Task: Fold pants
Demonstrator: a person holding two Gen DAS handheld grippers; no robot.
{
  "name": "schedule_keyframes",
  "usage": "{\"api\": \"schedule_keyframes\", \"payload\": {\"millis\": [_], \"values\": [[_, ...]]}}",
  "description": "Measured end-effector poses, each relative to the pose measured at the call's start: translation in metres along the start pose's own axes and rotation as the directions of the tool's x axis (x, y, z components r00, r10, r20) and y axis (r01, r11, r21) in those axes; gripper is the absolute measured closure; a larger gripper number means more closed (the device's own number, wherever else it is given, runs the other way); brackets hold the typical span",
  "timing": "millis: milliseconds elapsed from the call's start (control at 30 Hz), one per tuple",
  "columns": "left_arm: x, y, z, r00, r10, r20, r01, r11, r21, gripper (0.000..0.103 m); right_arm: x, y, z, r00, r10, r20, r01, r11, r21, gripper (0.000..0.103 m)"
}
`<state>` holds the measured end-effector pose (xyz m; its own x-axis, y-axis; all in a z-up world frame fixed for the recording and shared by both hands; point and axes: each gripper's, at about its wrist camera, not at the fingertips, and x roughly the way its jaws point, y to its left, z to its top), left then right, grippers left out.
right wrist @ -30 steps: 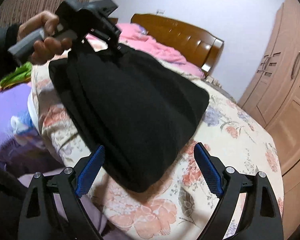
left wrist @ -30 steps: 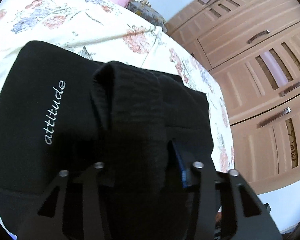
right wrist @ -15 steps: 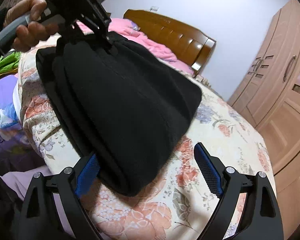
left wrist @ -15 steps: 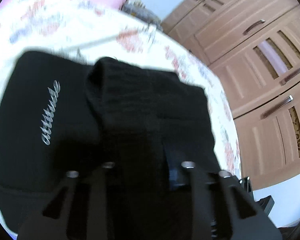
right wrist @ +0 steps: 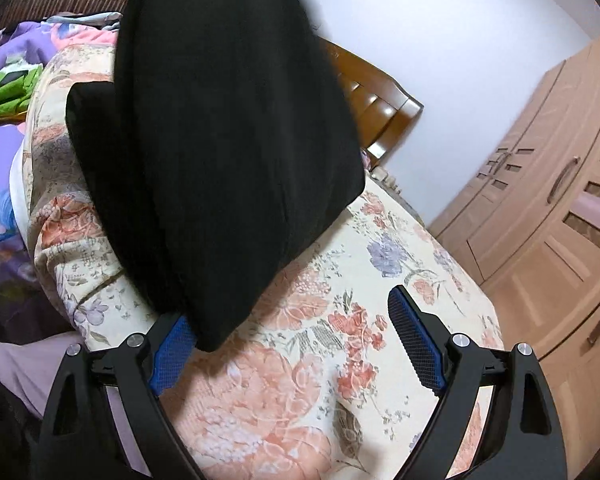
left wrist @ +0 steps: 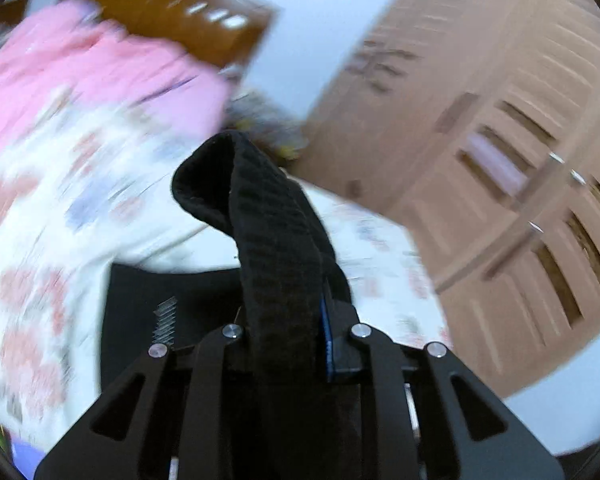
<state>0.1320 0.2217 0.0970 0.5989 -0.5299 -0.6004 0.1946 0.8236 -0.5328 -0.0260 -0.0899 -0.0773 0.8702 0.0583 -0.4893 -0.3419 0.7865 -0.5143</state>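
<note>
Two tongs: left tongs (left wrist: 288,336) closing, pads clamped on a bunched fold of the black pants (right wrist: 228,128), which hang lifted over the bed (right wrist: 340,360) edge; right tongs (right wrist: 296,336) wide, empty; thick bunch may slip, undoing folds.

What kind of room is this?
Most likely a bedroom: a bed with a floral bedspread, a wooden headboard, and a wardrobe along the wall.
</note>
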Motion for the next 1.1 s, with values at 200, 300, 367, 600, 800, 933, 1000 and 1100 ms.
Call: {"api": "schedule_keyframes", "payload": {"millis": [200, 300, 367, 600, 800, 933, 1000, 1100], "values": [[0.039, 0.096, -0.038, 0.995, 0.018, -0.093, -0.035, 0.983, -0.178, 0.085, 0.006, 0.002, 0.001, 1.0, 0.019, -0.019, -0.019, 1.0, -0.014, 0.017], [0.035, 0.097, -0.04, 0.998, -0.006, -0.063, -0.004, 0.986, -0.166, 0.085, 0.005, 0.002, 0.003, 0.999, 0.022, -0.031, -0.022, 1.0, -0.014, 0.017], [0.026, 0.09, -0.036, 0.999, -0.011, -0.035, 0.007, 0.992, -0.123, 0.085, 0.004, 0.003, 0.005, 0.999, 0.018, -0.034, -0.019, 1.0, -0.018, 0.017], [0.062, 0.135, -0.061, 0.996, -0.015, -0.09, -0.005, 0.974, -0.225, 0.07, 0.007, 0.005, 0.006, 0.997, 0.064, -0.037, -0.064, 0.998, -0.011, 0.017], [0.017, 0.128, -0.062, 0.997, 0.061, 0.054, -0.046, 0.971, -0.236, 0.012, -0.002, -0.04, -0.006, 0.854, 0.52, -0.018, -0.514, 0.85, 0.118, 0.015], [-0.03, 0.066, -0.054, 0.947, 0.226, 0.227, -0.213, 0.974, -0.081, 0.003, -0.004, -0.095, 0.003, 0.761, 0.637, 0.125, -0.645, 0.721, 0.254, 0.015], [-0.021, 0.028, -0.048, 0.958, 0.175, 0.229, -0.186, 0.982, 0.028, 0.002, 0.013, -0.114, 0.021, 0.721, 0.67, 0.179, -0.69, 0.667, 0.283, 0.015], [0.02, 0.001, -0.047, 0.963, 0.223, 0.148, -0.242, 0.962, 0.125, 0.002, 0.053, -0.127, 0.058, 0.682, 0.693, 0.236, -0.73, 0.623, 0.281, 0.015]]}}
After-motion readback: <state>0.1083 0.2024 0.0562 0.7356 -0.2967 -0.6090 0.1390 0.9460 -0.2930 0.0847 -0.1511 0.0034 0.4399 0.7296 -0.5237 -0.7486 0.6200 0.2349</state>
